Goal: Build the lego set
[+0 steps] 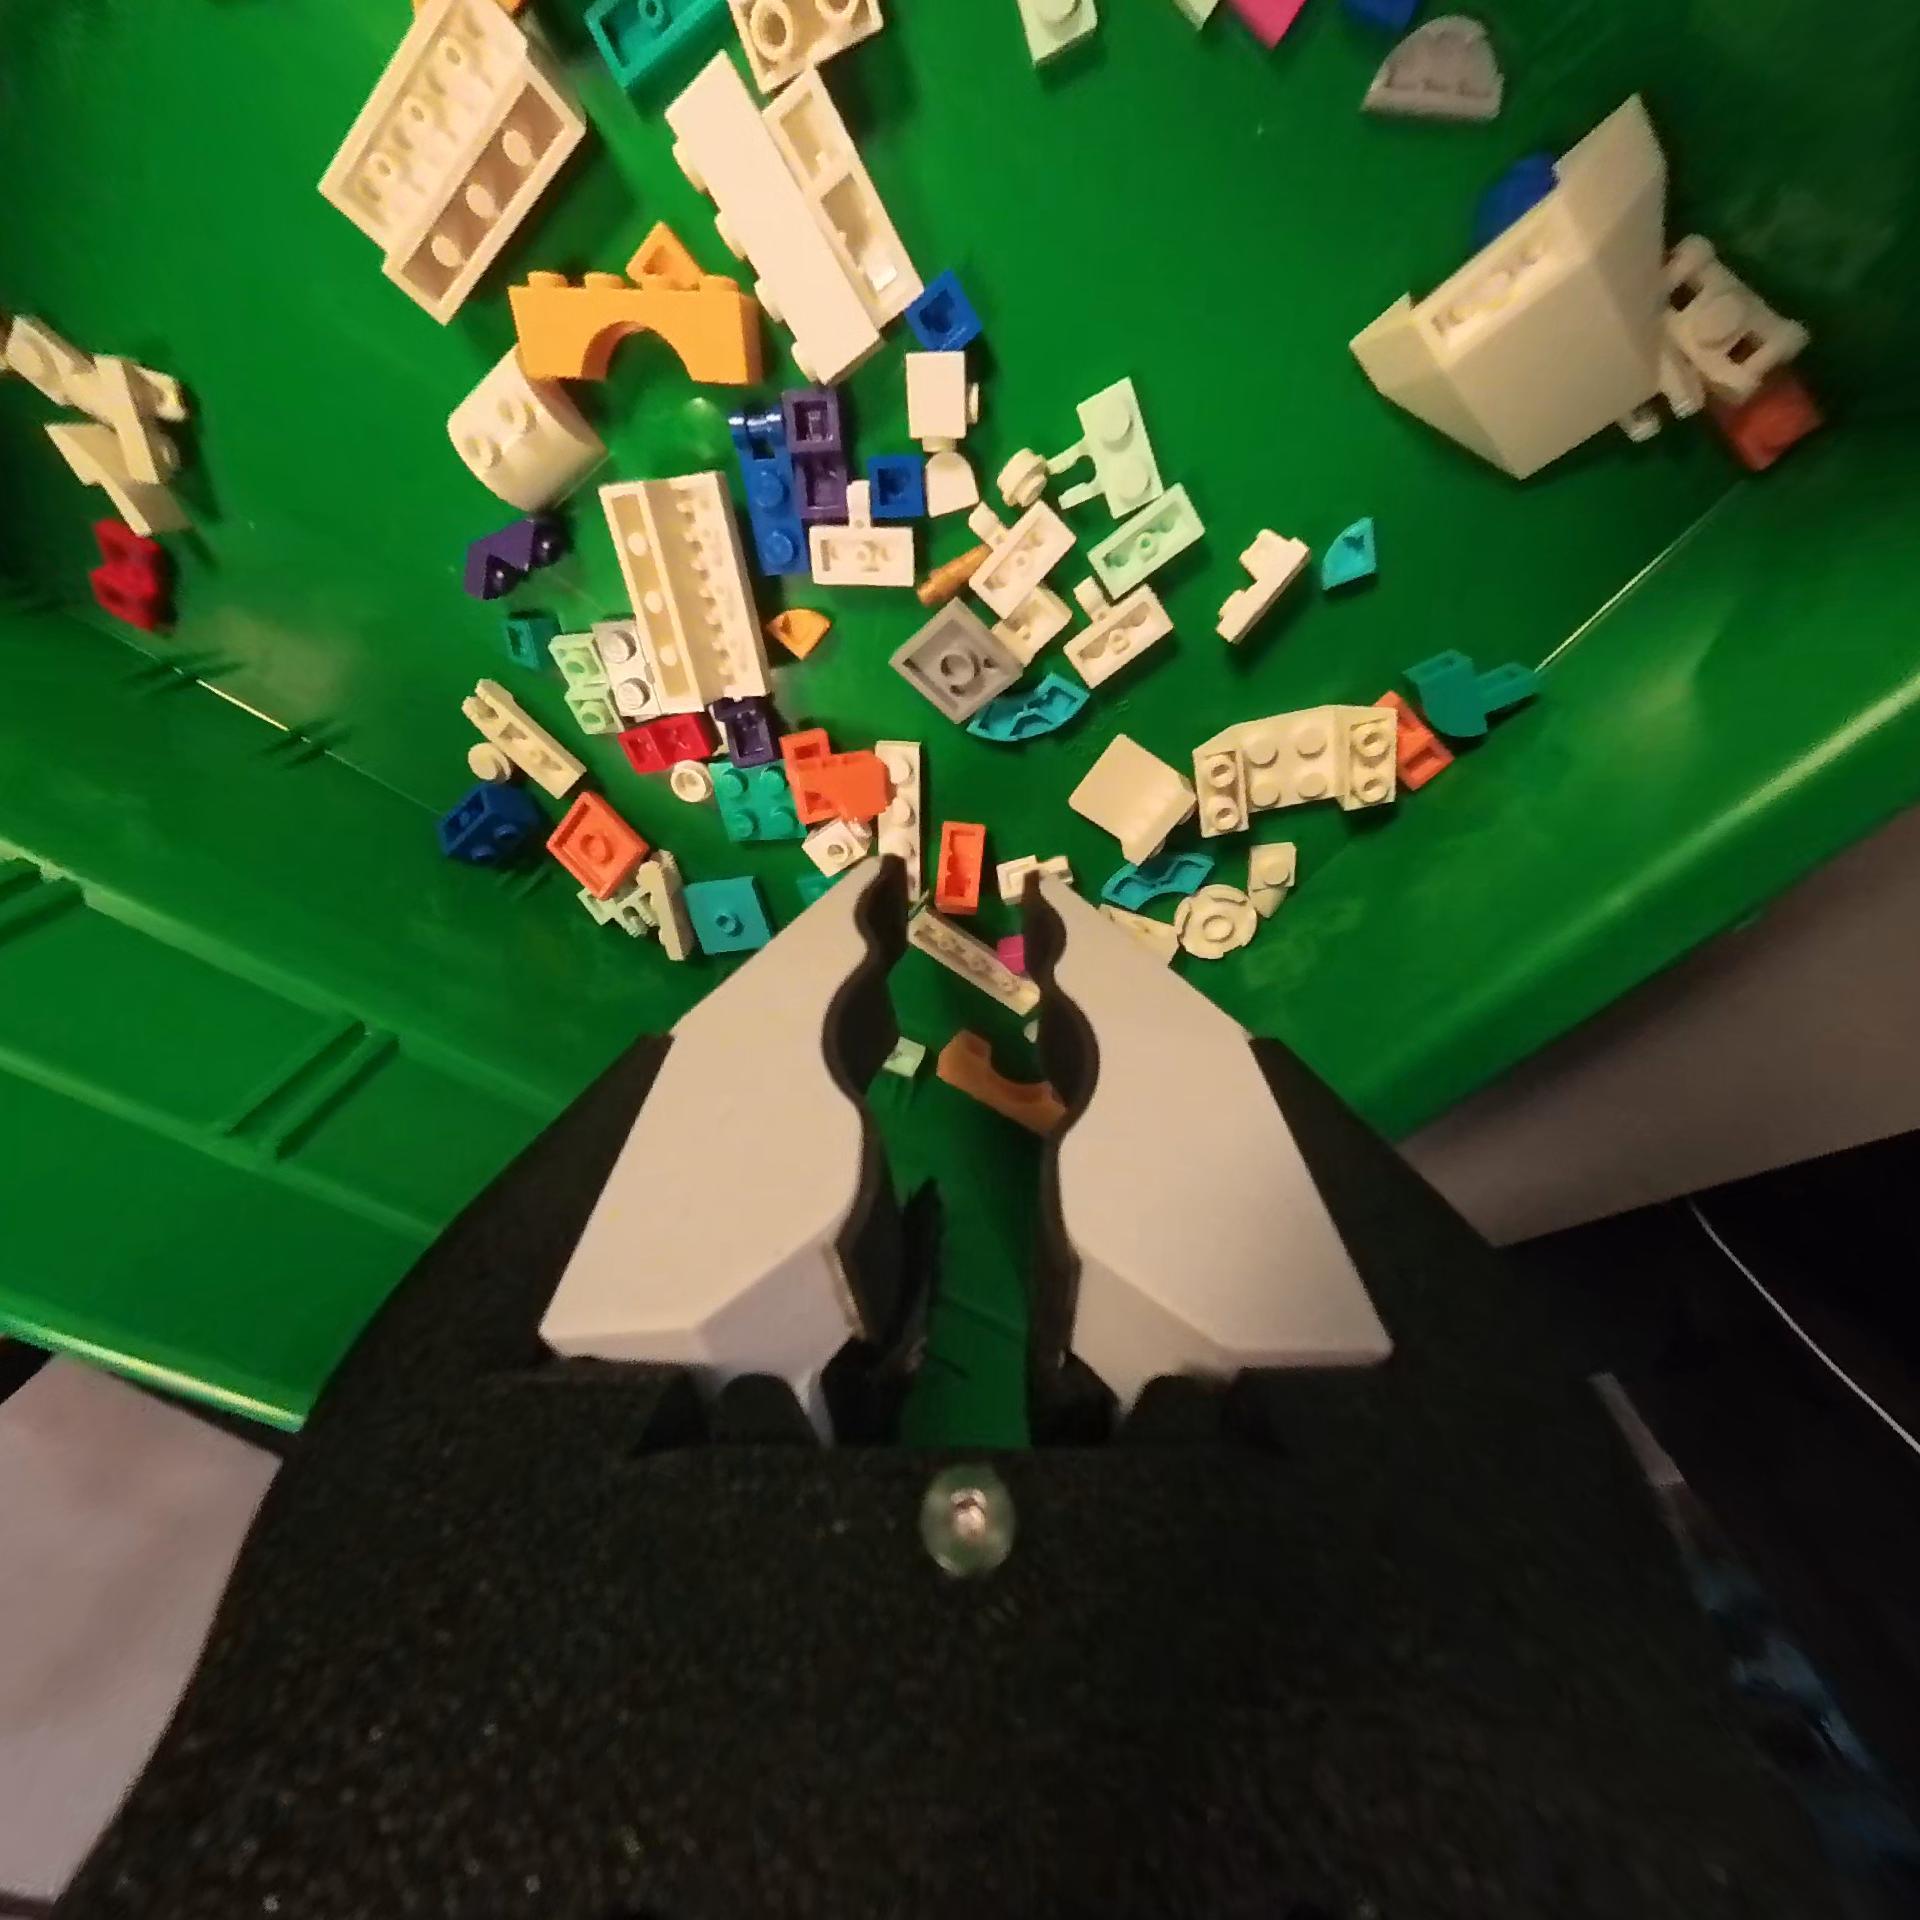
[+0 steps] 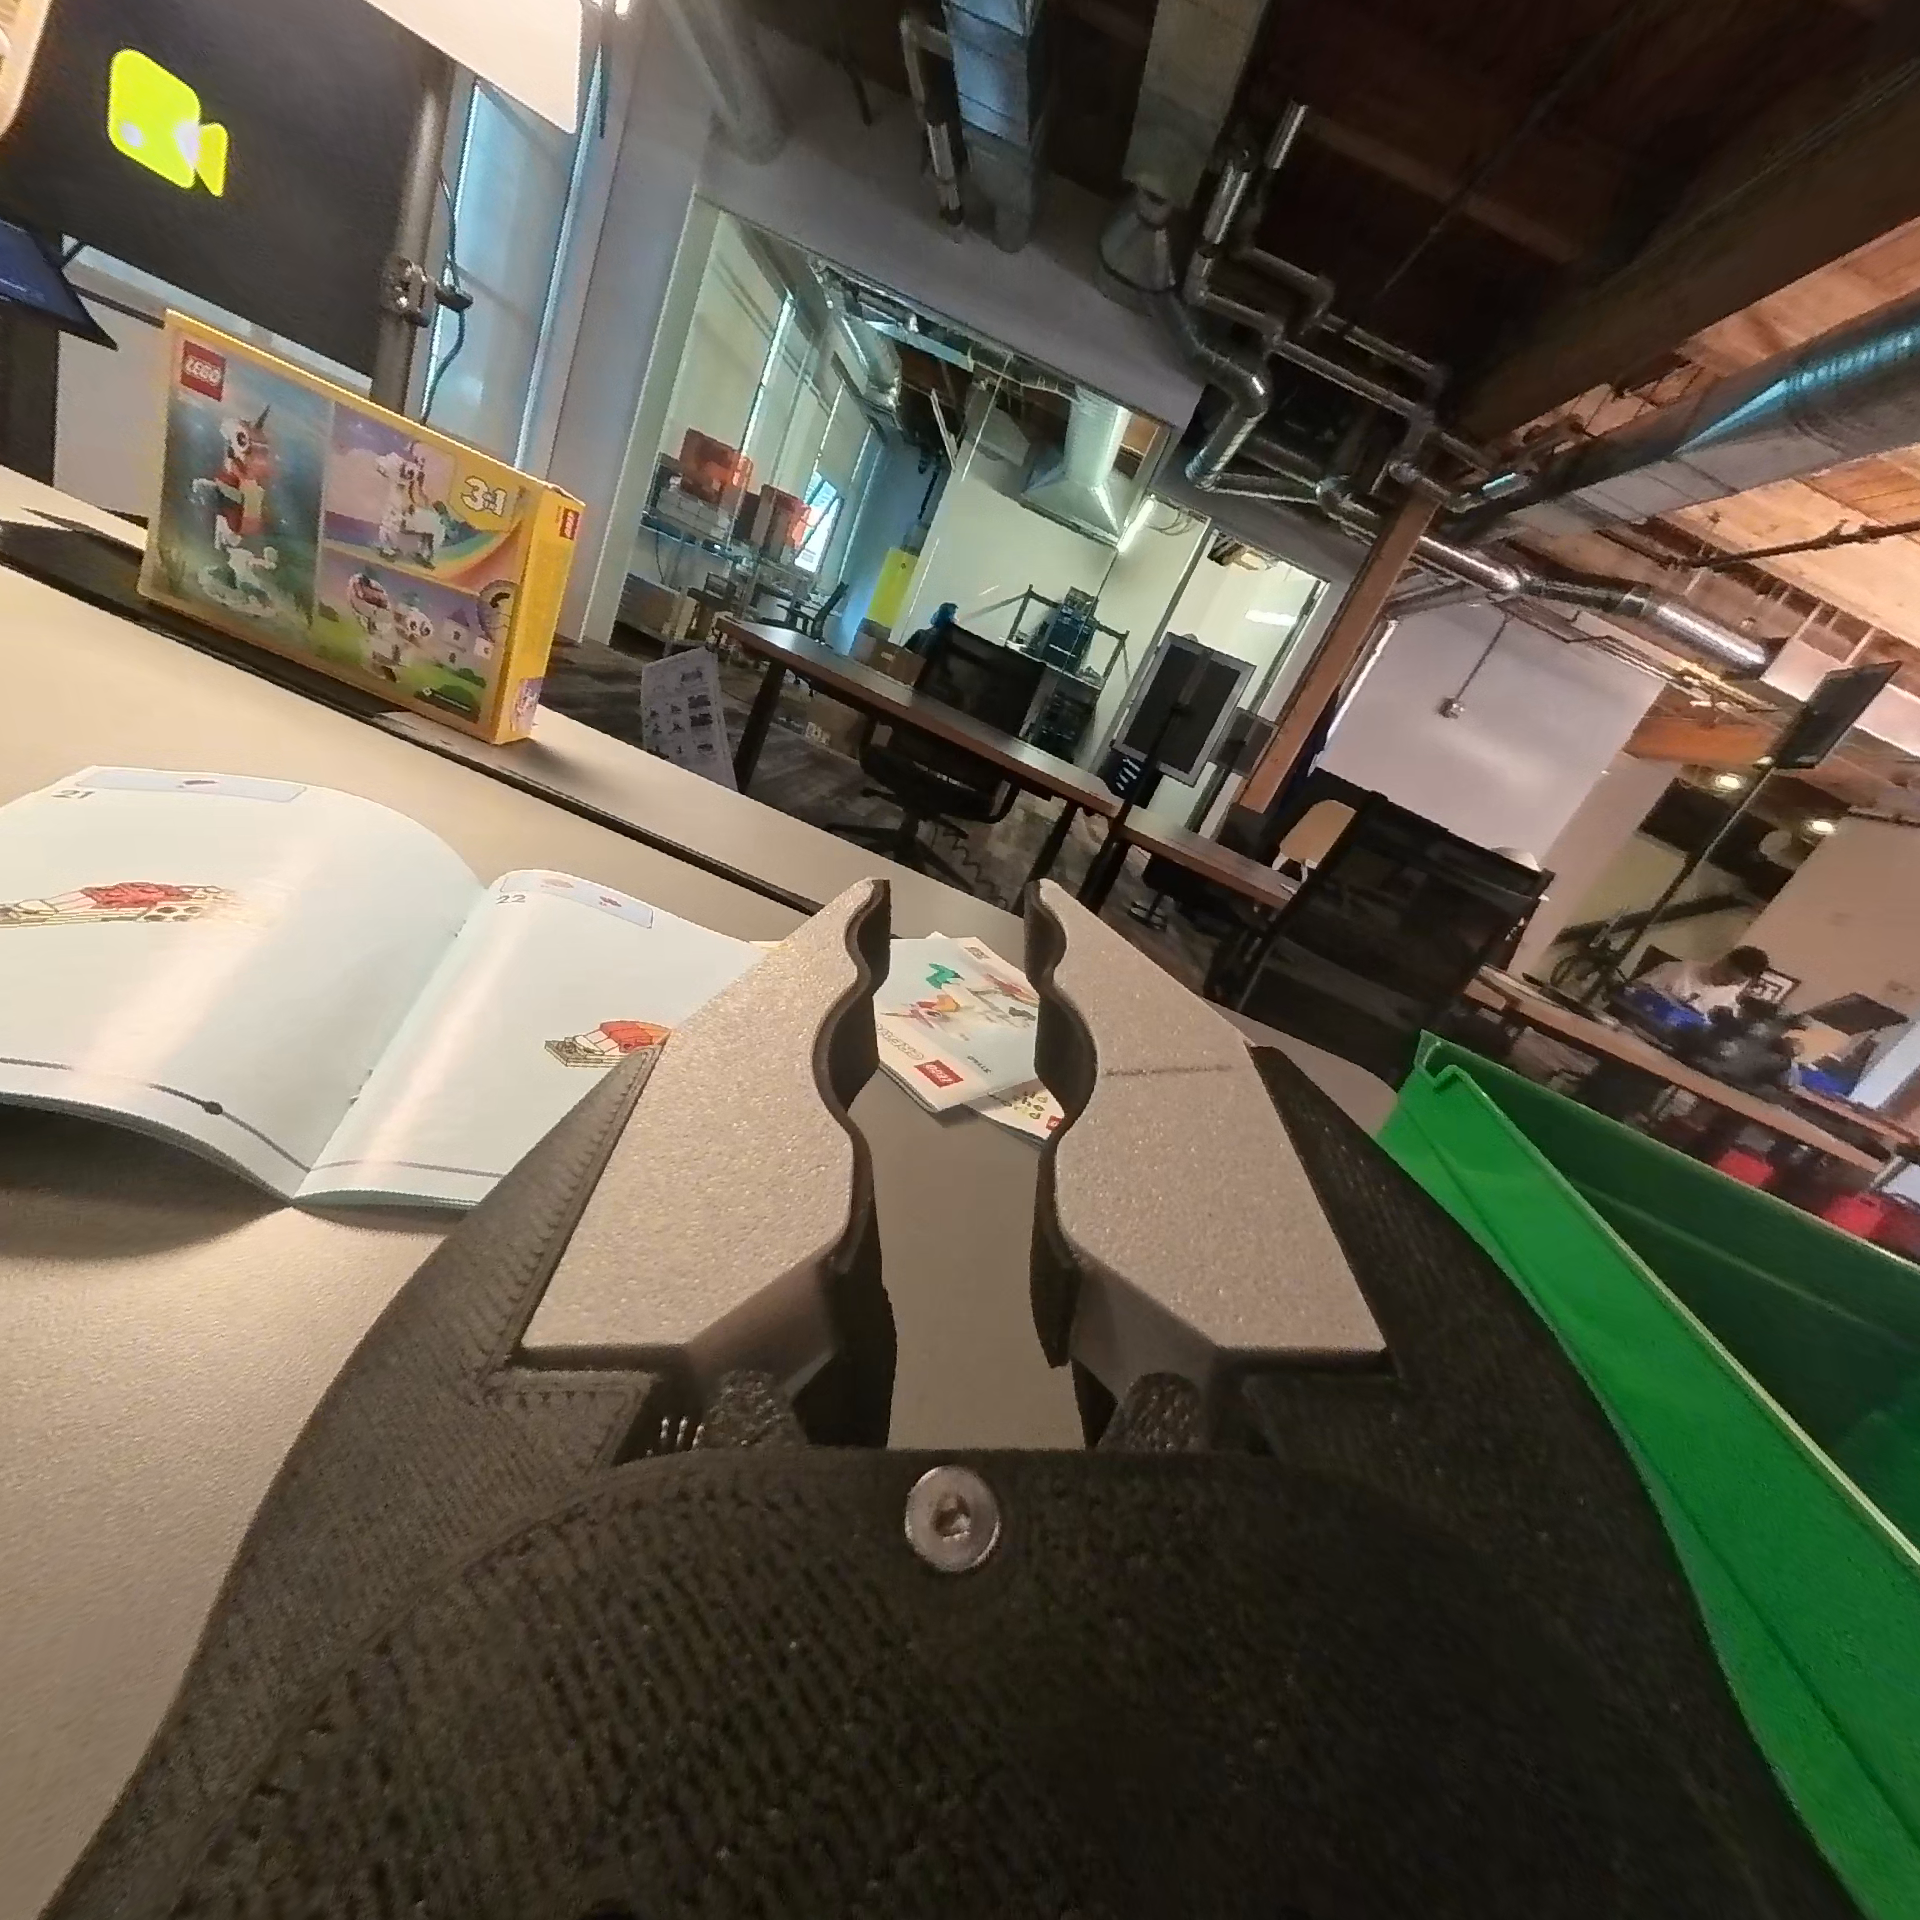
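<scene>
Dozens of loose lego pieces lie scattered over the floor of a green bin, thickest toward its middle and thinner toward its walls. The left gripper points down into the bin with its fingers parted by a narrow gap and nothing between them; an orange brick lies on the bin floor just past the tips. An orange arch and long white bricks lie toward the far side, and a large white sloped piece rests near the right wall.

The right gripper sits low over the grey table, fingers apart and empty. An open instruction booklet lies on the table to its left, small leaflets beyond its tips, and the yellow set box stands toward the far edge. The bin's rim shows just beside the gripper on its right.
</scene>
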A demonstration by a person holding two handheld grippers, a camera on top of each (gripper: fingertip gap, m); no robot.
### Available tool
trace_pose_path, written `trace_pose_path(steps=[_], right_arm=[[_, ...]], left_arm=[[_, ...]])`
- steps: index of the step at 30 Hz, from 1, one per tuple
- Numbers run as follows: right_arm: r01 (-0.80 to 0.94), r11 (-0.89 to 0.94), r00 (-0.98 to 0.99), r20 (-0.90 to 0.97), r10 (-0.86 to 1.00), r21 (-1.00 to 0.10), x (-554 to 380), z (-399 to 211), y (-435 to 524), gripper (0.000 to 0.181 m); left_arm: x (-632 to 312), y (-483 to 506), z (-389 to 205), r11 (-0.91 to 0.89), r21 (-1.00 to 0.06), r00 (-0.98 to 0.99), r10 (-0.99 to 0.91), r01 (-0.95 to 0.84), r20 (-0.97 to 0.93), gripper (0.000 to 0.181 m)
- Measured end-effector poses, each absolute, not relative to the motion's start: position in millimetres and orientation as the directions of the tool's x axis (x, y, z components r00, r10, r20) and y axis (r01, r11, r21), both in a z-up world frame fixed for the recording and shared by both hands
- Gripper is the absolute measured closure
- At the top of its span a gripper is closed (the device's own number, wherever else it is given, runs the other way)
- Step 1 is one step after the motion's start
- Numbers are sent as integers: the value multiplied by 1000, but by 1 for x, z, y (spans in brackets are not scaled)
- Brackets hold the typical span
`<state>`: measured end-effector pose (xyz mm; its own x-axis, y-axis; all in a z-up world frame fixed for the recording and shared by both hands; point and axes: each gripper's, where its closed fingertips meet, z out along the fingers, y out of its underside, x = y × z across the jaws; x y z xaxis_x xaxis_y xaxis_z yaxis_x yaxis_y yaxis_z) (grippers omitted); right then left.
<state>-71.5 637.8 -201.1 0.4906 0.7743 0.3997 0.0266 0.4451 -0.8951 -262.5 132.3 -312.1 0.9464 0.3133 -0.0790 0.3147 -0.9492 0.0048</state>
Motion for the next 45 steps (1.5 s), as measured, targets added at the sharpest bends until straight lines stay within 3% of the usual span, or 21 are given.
trace_pose_path(steps=[9, 15, 19, 21, 24, 26, 28, 31, 34, 40, 45], right_arm=[[17, 438, 491, 389, 779, -899, -71, -200, 638, 158], [6, 431, 488, 379, 786, -902, -70, -200, 638, 159], [-11, 419, 483, 362, 797, -908, -70, -199, 638, 160], [-24, 408, 481, 347, 805, -913, -69, -198, 638, 161], [-50, 386, 474, 319, 821, -921, -68, -196, 638, 161], [-68, 371, 464, 300, 834, -926, -68, -195, 637, 161], [-89, 351, 451, 276, 849, -932, -67, -194, 636, 161], [-117, 323, 432, 244, 868, -939, -64, -192, 633, 161], [-142, 291, 418, 209, 884, -946, -61, -191, 632, 161], [-205, 256, 316, 183, 931, -945, -61, -181, 608, 161], [-164, 224, 162, 198, 967, -961, -74, -190, 577, 155]], left_arm=[[-264, 126, -316, -931, 47, 932, 360, 362, -55, 161], [-265, 125, -316, -938, 43, 937, 340, 344, -76, 170], [-267, 132, -310, -949, -9, 942, 313, 314, -123, 176], [-278, 144, -297, -941, -123, 922, 335, 316, -192, 175], [-292, 179, -253, -823, -464, 862, 462, 329, -210, 175], [-289, 203, -217, -653, -683, 843, 529, 327, -103, 175], [-277, 224, -190, -467, -807, 853, 515, 360, 83, 176], [-260, 241, -167, -268, -831, 829, 439, 488, 346, 175], [-239, 261, -151, -185, -819, 818, 335, 543, 467, 176], [-177, 319, -130, -150, -865, 877, 130, 479, 463, 175], [-115, 373, -148, -253, -877, 907, 1, 408, 421, 175]])
